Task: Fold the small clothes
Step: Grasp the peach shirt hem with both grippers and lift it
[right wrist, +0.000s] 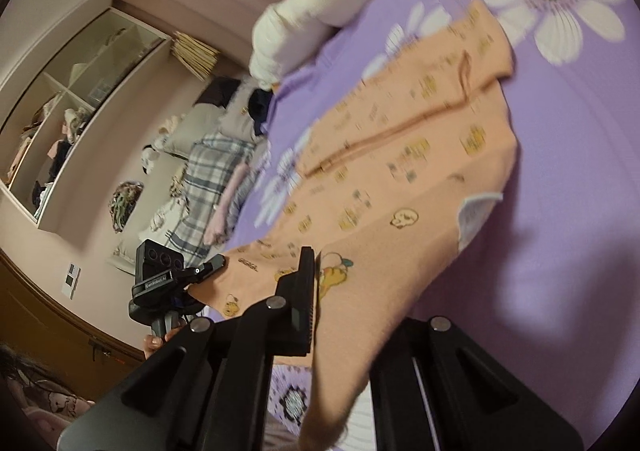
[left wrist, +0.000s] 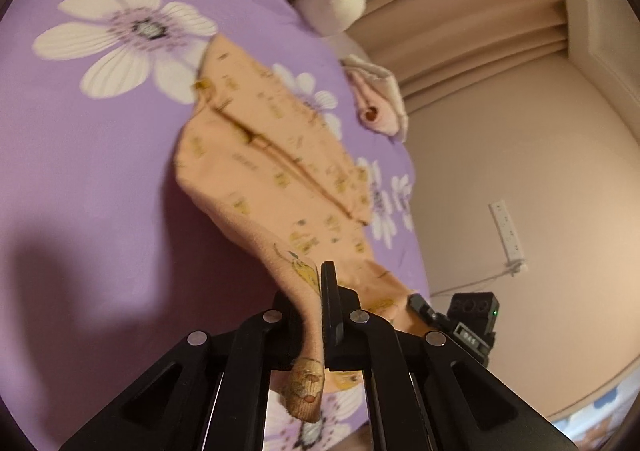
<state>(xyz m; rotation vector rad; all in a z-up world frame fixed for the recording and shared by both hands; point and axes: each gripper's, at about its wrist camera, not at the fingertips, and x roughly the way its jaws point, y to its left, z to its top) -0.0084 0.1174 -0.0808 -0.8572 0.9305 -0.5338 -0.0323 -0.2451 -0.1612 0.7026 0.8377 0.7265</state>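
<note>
- Left gripper (left wrist: 316, 315) pinched on a cuffed leg end of the peach printed baby romper (left wrist: 260, 155).
- Right gripper (right wrist: 320, 303) clamped on the other leg end, romper body trailing across the purple floral bedsheet (left wrist: 80, 131).
- Risk of thin fabric slipping free under uneven tension, or bunching instead of creasing.

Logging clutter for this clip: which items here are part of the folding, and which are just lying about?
In use:
- orange printed garment
- left gripper, shut on it
- right gripper, shut on it

Lying about:
- white rolled cloth
- pink garment
- plaid cloth
- purple flowered sheet underneath
</note>
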